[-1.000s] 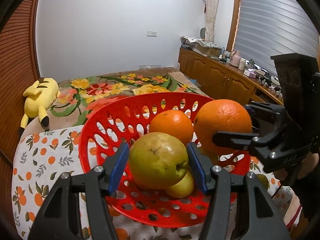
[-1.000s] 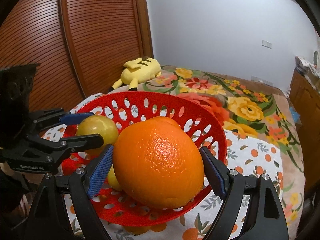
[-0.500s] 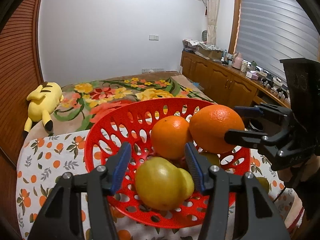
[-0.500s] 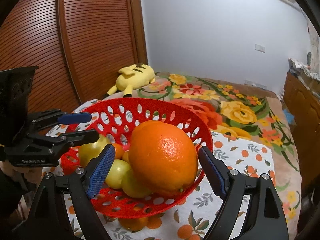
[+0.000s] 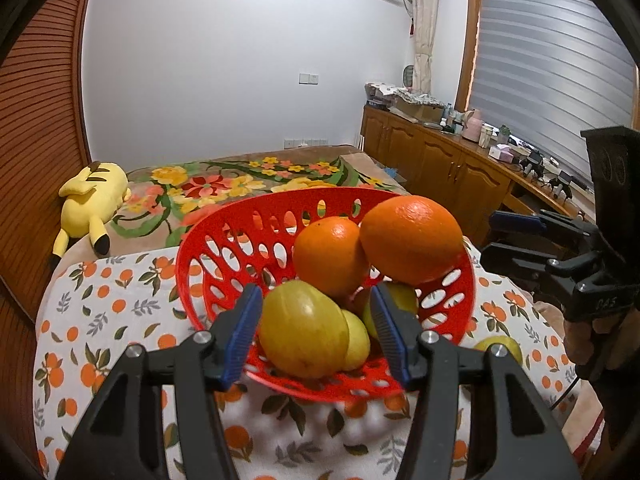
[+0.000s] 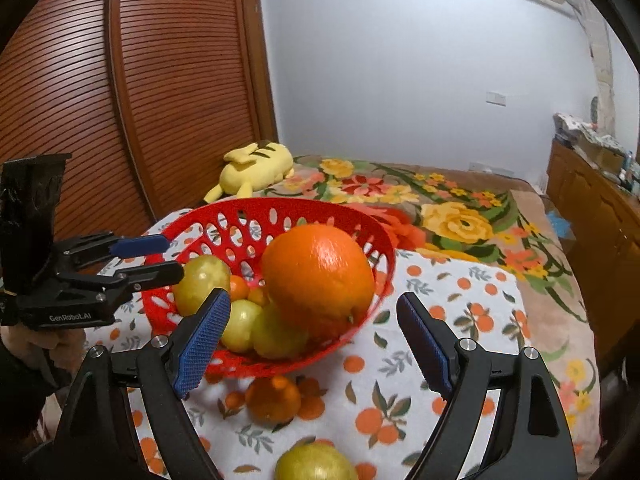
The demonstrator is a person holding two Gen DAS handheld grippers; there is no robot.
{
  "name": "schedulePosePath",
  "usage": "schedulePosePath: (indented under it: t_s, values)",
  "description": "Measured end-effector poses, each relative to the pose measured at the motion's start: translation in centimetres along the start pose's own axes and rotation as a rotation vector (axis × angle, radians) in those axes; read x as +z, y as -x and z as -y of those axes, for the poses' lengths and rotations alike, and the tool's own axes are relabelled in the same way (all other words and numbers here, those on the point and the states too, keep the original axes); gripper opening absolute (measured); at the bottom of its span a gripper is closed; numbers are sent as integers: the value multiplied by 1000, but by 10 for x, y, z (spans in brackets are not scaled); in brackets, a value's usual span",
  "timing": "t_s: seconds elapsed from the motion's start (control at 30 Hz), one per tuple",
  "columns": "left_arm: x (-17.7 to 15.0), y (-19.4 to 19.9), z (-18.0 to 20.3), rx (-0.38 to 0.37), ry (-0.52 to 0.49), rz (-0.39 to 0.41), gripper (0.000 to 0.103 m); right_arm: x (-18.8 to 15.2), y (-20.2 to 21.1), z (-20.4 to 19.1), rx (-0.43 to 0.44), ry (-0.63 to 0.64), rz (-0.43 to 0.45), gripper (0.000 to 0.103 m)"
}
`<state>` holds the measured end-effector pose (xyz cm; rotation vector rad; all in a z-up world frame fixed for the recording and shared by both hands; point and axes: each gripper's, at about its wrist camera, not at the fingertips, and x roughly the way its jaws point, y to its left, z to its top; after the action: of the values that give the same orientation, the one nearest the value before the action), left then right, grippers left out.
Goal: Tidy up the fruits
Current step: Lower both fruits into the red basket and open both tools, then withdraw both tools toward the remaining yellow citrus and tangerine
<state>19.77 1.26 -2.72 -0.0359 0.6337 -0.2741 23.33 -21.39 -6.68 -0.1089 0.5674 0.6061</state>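
Right wrist: fruit-print cloth [image 6: 460, 320] by floral bed [image 6: 460, 216]; both grippers' jaws open, empty

fruits [image 5: 412, 236] in basket [image 5: 192, 264] on table [image 6: 472, 312], plush toy [image 5: 92, 200] behind

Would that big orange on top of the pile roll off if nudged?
Probably. The big orange is round and perches high on smaller fruit, against the red basket rim, so a nudge might tip it out. Its dimpled skin should grip fairly well. It looks heavy.
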Motion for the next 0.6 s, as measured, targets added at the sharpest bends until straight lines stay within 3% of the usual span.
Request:
schedulePosePath:
  t_s: [0.6]
  values:
    - [-36,32,26,-9,10,-5,60,-74,31,-4,-56,-71,-33,87]
